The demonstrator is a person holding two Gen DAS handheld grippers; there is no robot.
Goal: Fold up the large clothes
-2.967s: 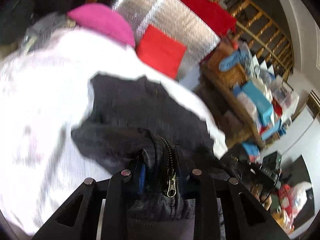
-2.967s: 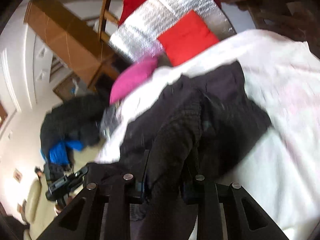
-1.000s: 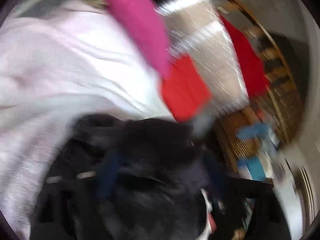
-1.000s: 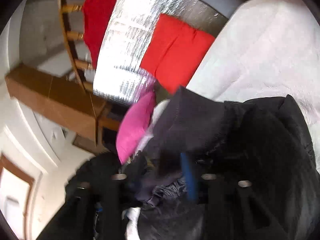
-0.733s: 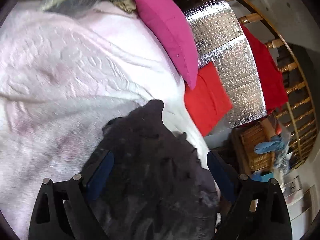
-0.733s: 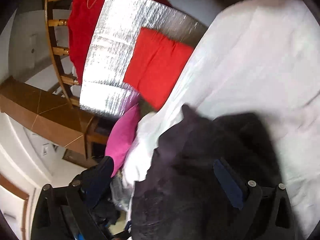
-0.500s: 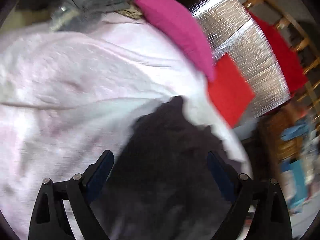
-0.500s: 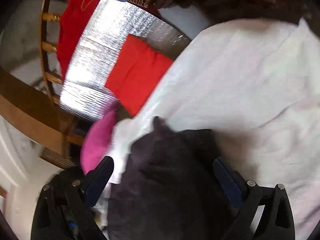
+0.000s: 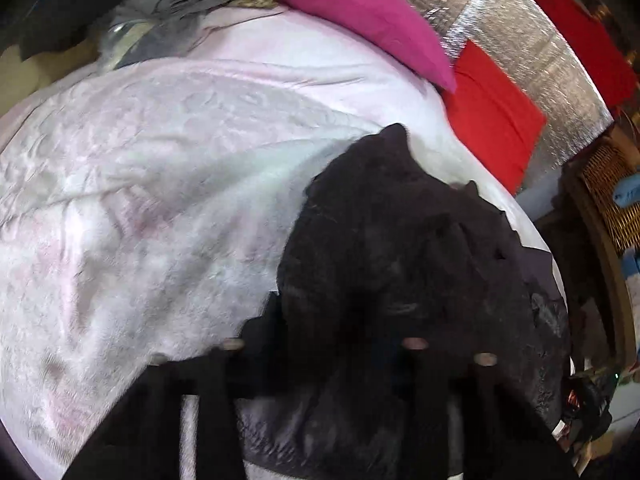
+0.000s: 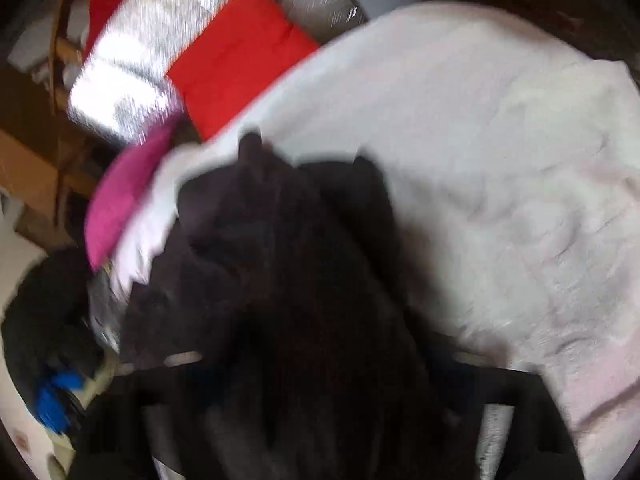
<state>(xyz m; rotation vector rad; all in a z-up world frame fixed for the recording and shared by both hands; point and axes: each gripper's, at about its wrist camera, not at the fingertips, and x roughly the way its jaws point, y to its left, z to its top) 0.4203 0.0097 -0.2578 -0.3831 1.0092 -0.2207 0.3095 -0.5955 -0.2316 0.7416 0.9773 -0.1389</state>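
Black jacket [image 9: 404, 264] lay bunched on the pale pink bedspread [image 9: 160, 184], its long axis running from the near edge of the bed, under both cameras, up and away toward the pillows. Its far end tapered to a small raised point aimed at the magenta pillow [image 9: 360, 12] and the red cushion [image 9: 492, 116], which leaned against a silver quilted panel [image 9: 532, 44]. In the right wrist view the same garment [image 10: 288, 280] ran the same way, its pointed tip toward the red cushion [image 10: 240, 56] and the magenta pillow [image 10: 124, 200] off to its left.

The near end of the jacket spilled down between and over the left tongs [image 9: 324, 344], whose jaws had just been closing; dark cloth filled the narrow gap between them, so they seemed to be clamped on the jacket, though blur and black on black made the contact hard to read. The right tongs [image 10: 316, 356] had also just been closing, and the jacket lay heaped between their jaws, but that view was too smeared to tell whether they pressed on the cloth. The bedspread [image 10: 500, 160] showed bare to the right of the garment there. Grey clothes [image 9: 180, 4] lay at the far corner of the bed.
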